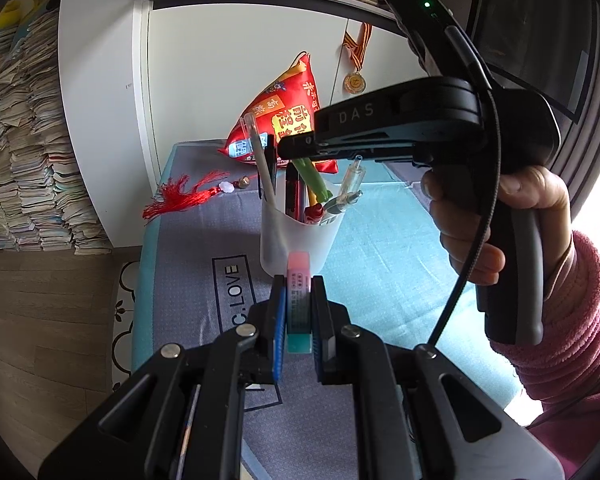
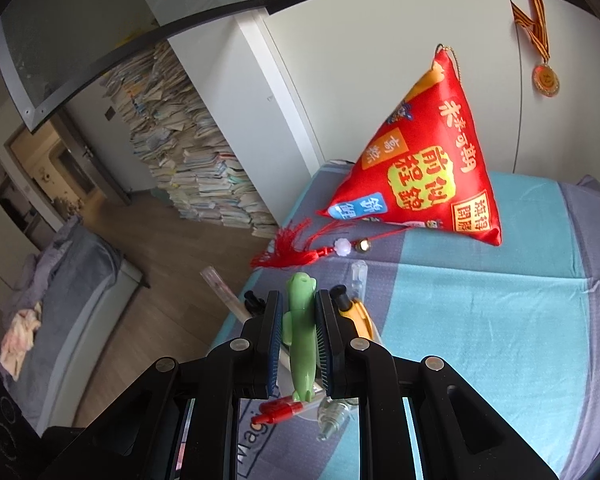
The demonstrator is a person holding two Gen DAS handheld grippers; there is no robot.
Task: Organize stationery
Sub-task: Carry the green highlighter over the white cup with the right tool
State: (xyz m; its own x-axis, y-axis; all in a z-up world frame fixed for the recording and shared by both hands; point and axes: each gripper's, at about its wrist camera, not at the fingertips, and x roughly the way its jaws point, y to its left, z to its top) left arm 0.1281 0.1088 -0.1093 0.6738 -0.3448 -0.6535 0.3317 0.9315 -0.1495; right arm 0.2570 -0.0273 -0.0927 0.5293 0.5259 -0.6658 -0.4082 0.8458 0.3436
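My left gripper (image 1: pixel 299 280) is shut on a pink and teal eraser (image 1: pixel 299 304), held upright just in front of a white translucent pen cup (image 1: pixel 300 236). The cup holds several pens, upright and leaning. Above the cup, my right gripper (image 1: pixel 284 148) comes in from the right, held by a hand (image 1: pixel 496 220) in a pink sleeve. In the right wrist view, the right gripper (image 2: pixel 299 300) is shut on a green figure-shaped pen (image 2: pixel 302 340). A red pen (image 2: pixel 278 414), a clear pen (image 2: pixel 332 416) and a yellow pen (image 2: pixel 358 314) crowd around it.
The cup stands on a table under a teal and grey cloth (image 1: pixel 380 248). A red pyramid-shaped cushion (image 2: pixel 424 168) with a red tassel (image 2: pixel 288 250) lies at the far end by the white wall. Stacked books (image 1: pixel 24 148) rise beyond the left edge. A medal (image 1: pixel 354 82) hangs on the wall.
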